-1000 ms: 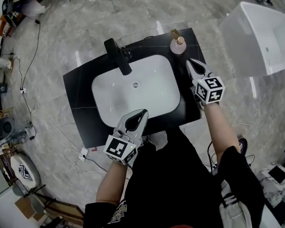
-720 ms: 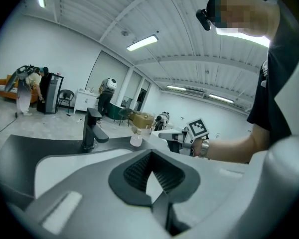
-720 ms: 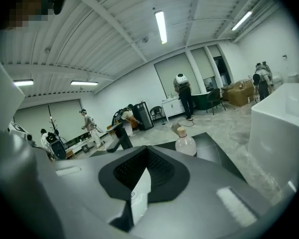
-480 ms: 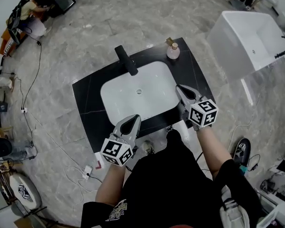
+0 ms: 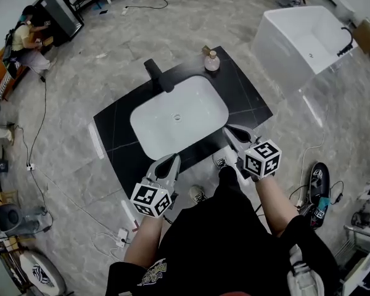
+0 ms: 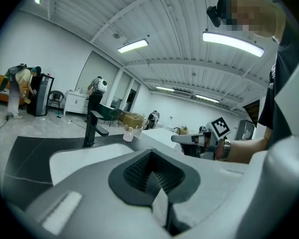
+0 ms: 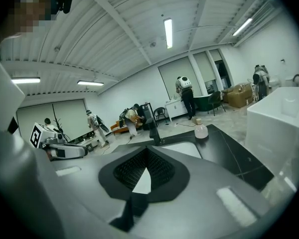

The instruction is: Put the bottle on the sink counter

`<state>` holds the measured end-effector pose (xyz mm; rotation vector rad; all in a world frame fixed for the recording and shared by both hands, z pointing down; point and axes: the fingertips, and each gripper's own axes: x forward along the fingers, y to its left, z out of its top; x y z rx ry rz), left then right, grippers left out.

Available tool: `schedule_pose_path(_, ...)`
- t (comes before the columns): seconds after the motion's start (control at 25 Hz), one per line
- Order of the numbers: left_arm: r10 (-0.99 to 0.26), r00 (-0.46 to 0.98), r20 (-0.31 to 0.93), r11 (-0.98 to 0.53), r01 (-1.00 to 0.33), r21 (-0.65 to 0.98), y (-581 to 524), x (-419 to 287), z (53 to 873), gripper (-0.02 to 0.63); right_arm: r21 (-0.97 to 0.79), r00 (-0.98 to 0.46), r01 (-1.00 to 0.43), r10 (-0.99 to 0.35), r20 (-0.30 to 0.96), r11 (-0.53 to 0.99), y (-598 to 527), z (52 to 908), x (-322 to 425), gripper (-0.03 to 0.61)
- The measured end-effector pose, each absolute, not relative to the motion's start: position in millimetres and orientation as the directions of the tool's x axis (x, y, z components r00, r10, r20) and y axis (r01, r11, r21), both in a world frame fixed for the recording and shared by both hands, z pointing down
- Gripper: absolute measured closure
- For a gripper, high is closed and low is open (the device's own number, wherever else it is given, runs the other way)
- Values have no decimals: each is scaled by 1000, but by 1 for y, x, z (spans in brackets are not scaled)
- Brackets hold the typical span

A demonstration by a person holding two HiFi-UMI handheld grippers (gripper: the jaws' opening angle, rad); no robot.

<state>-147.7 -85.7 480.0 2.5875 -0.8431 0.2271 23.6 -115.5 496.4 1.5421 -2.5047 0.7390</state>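
Note:
A small pinkish bottle (image 5: pixel 211 61) with a tan cap stands upright on the far right corner of the black sink counter (image 5: pixel 114 128), right of the black faucet (image 5: pixel 158 74). It also shows in the left gripper view as the bottle (image 6: pixel 129 133) and in the right gripper view as the bottle (image 7: pixel 201 129). My left gripper (image 5: pixel 171 163) hovers at the counter's near edge, jaws together and holding nothing. My right gripper (image 5: pixel 232 134) is at the near right edge, also shut and empty. Both are far from the bottle.
A white basin (image 5: pixel 179 117) fills the counter's middle. A white bathtub (image 5: pixel 302 39) stands to the right on the marble floor. Cables (image 5: pixel 40 165) trail on the left. People work at a cabinet (image 5: pixel 31 36) far left. Shoes (image 5: pixel 317 177) lie at right.
Both grippers have drawn back from the counter toward my body; the right one left the bottle's side. The bottle stays standing on the counter's far corner.

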Motion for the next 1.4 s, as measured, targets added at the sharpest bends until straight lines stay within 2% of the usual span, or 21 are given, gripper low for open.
schedule_pose_path(0.2, -504, 818, 277, -752, -574, 325, -69, -154, 480, 614, -360, -493, -855, -802, 337, 374, -81, 498, 1, 551)
schedule_pose_path(0.52, -545, 796, 261, -728, -605, 324, -61, -155, 469, 614, -292, -538, -840, -771, 342, 457, -56, 480, -13, 551)
schedule_pose_path(1.4, -617, 740, 269, -671, -673, 311, 14, -54, 455, 614, -326, -709, -705, -622, 331, 630, 12, 470, 38, 551)
